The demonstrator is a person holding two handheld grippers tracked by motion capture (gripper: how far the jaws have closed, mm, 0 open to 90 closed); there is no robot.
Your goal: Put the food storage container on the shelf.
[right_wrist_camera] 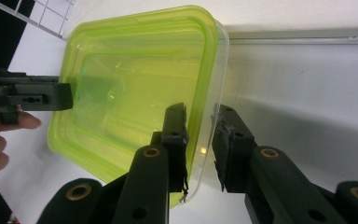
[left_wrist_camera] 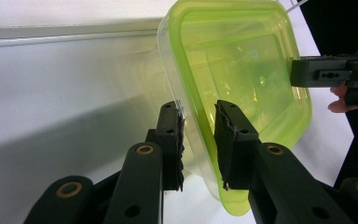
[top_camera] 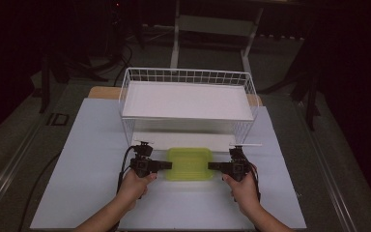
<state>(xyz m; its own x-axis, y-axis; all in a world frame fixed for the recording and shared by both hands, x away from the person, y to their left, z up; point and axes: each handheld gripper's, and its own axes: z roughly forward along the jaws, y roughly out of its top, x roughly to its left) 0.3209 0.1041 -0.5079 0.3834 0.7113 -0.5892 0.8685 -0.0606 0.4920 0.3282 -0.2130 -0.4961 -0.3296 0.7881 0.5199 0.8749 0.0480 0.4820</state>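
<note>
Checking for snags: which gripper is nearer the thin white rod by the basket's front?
Right. The right gripper sits just before the thin white rod, on the right edge of the green container; the left gripper holds its far left edge.

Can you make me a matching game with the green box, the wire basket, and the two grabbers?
Things:
1. green box
2. wire basket
3. left gripper
4. right gripper

Places:
A. clamped on the box's right edge
B. at the back of the table, with a white shelf board in it
C. between the two grippers, in front of the basket
D. clamped on the box's left edge

Pairs: 1-C, 2-B, 3-D, 4-A
</note>
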